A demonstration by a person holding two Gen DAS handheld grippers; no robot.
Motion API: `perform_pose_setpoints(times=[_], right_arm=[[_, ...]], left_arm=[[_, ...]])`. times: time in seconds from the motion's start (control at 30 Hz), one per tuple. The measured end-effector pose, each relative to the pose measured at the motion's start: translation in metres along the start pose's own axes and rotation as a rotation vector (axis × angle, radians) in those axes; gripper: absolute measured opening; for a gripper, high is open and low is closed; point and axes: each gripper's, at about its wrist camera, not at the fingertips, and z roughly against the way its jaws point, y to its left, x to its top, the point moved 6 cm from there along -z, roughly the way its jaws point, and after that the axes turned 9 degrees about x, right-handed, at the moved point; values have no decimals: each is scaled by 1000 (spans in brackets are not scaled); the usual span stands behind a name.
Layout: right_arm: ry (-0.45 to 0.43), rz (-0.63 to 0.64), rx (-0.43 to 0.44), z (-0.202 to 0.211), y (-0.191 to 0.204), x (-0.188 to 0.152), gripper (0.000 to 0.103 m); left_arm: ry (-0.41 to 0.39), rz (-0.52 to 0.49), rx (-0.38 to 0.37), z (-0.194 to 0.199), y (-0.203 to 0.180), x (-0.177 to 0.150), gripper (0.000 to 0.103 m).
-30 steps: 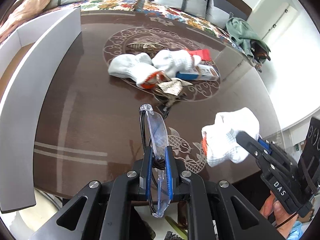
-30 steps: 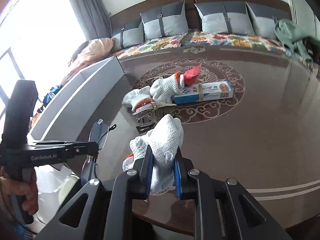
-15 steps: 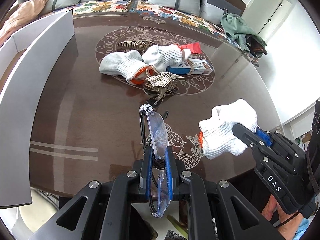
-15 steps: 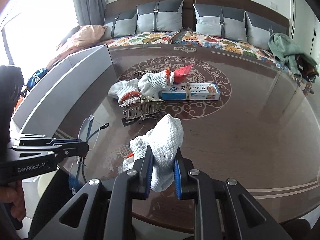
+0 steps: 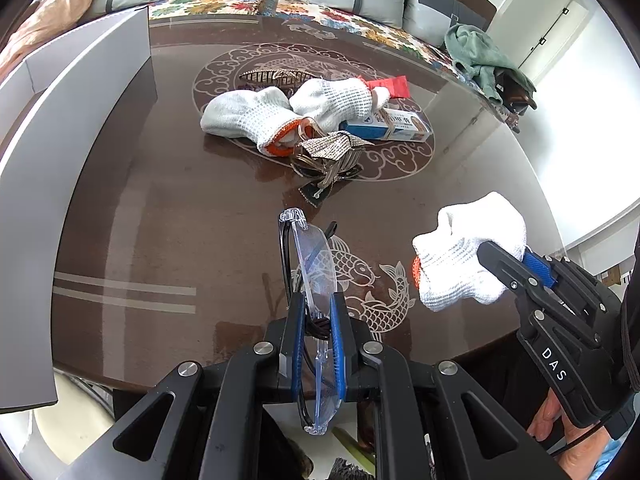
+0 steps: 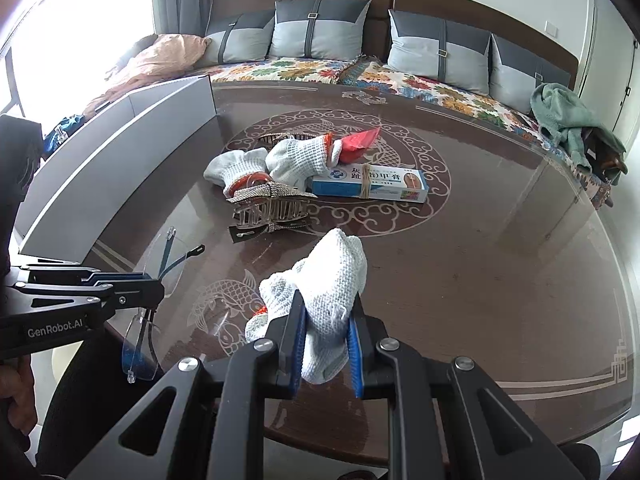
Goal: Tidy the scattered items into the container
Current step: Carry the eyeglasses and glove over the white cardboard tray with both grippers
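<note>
Table [image 5: 168, 208] nearer than before, right tool [image 5: 502, 256] marked "DAS", left tool [image 6: 156, 286] "GenRobot.AI"

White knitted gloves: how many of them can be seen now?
3. One glove is held in the right hand-held gripper. Two gloves lie side by side at the table's centre, near the toothpaste box. More could be hidden underneath.

Black tool [image 5: 316, 312], blue pads [image 5: 337, 344]

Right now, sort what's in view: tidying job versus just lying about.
Job: goggles in left tool; glove in right tool; two gloves, box, hair clip, red packet, grey container.

Lying about: cushions, green cloth.
</note>
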Motion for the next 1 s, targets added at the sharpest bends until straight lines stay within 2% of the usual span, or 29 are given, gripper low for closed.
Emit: perform_pose_setpoints(times=[0.23,0.37,0.53,0.7,0.83,0.93,1.0], right_arm=[[-10,-3,31,9,6,2,19],[4,3,68,8,19,3,19],[-28,45,127,18,52,26,19],[-100,91,224,28,100,73,19],[-146,151,327,29,157,118,19],[-170,215,398,20,207,153,19],[-183,254,426,9,237,174,19]], left_arm=[[-33,15,2,11,8,7,12],[-53,37,-21,23,16,9,12],[-121,87,-45,61,49,20,12],[-234,193,-6,115,124,44,12],[-304,241,111,151,199,63,12],[-313,280,200,162,257,78,12],[-303,311,234,161,291,86,12]])
